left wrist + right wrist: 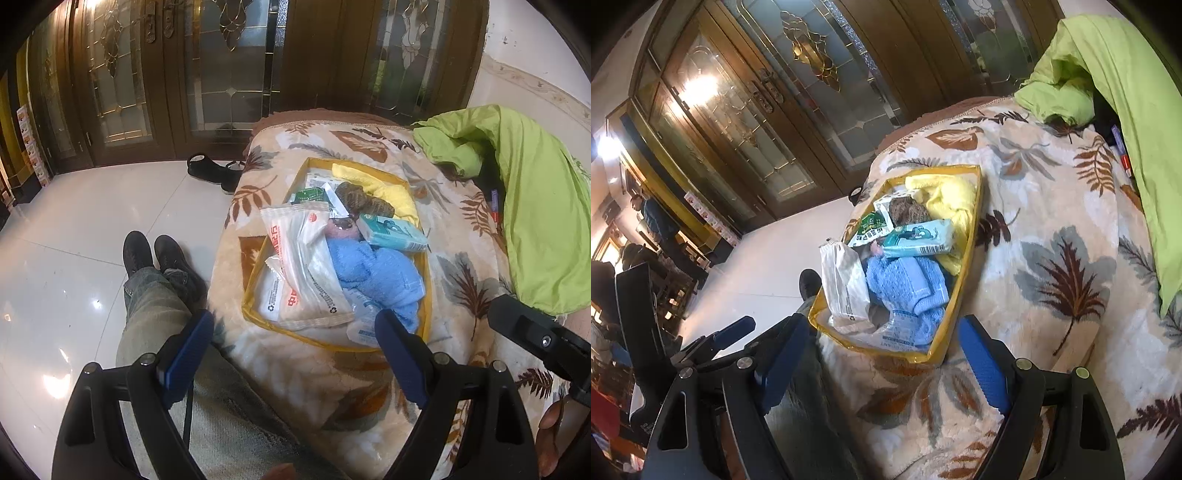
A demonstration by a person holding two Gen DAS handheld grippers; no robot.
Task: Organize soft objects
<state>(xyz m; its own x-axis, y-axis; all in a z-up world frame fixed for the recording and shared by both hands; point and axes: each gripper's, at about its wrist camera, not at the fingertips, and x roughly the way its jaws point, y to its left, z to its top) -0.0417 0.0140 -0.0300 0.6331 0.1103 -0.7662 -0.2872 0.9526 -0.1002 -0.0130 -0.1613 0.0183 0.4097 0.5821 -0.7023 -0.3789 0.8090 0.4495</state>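
Observation:
A yellow-rimmed clear storage bag lies open on a leaf-patterned blanket. Inside it are a blue towel, a yellow cloth, white plastic packets, a teal tissue pack, a green packet and a brown fuzzy item. My left gripper hovers open at the bag's near end, holding nothing. My right gripper is open too, just short of the bag's near corner, and its black body shows at the right of the left wrist view.
A lime-green quilt is heaped on the blanket's right side. A person's jeans and dark shoes rest on the white tiled floor left of the blanket. Black shoes lie by the glass-panelled wooden doors. People stand far left.

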